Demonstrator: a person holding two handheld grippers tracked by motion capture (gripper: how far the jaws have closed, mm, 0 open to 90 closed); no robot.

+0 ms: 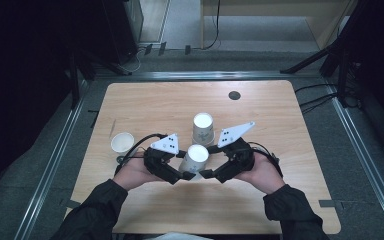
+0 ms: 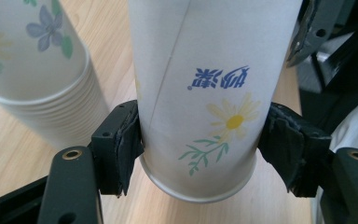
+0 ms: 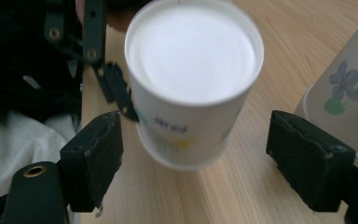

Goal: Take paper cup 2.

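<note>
A white paper cup [image 1: 193, 158] printed with a daisy and blue lettering is held bottom-up, its rim toward the table [image 1: 280, 150]. My left gripper [image 1: 184, 175] is shut on it. In the left gripper view both pads [image 2: 121, 144] press the wall of the cup [image 2: 200, 84] just above the rim. My right gripper [image 1: 206, 174] stands open around the same cup [image 3: 193, 60], and its pads [image 3: 95, 154] stay clear of the cup on either side. A stack of upturned flowered cups [image 1: 203, 128] stands just behind it.
A single paper cup [image 1: 122, 142] stands at the left of the wooden table. A small dark disc [image 1: 234, 95] lies near the far edge. The cup stack [image 2: 32, 70] [image 3: 349, 88] sits close beside both grippers. Dark floor and metal rails surround the table.
</note>
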